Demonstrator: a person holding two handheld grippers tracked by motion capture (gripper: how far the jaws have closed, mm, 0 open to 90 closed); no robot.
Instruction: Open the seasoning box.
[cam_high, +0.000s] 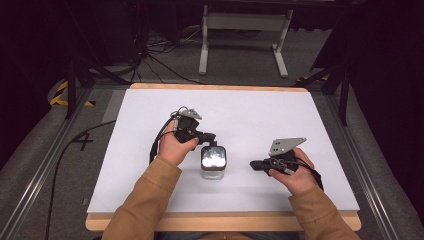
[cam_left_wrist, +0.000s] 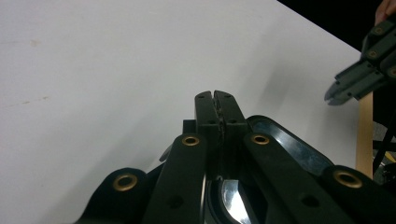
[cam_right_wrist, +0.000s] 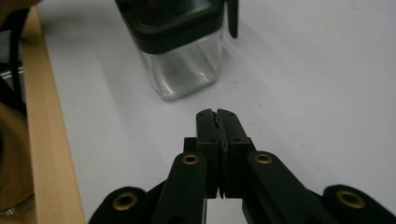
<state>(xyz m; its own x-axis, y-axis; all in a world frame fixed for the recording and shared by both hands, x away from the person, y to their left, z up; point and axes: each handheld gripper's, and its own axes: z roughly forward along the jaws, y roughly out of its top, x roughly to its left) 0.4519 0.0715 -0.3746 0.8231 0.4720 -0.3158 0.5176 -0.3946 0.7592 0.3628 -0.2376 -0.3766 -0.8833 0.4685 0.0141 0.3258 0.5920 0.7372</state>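
One clear jar (cam_high: 213, 161), black-lidded, stands on the white table (cam_high: 150, 175).

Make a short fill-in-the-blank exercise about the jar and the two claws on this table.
1. The clear jar stands on the white table with a ____ lid.
2. The left claw rests over the jar's lid with its jaws ____.
3. The right claw holds ____ between its jaws.

Missing words: black; shut; nothing
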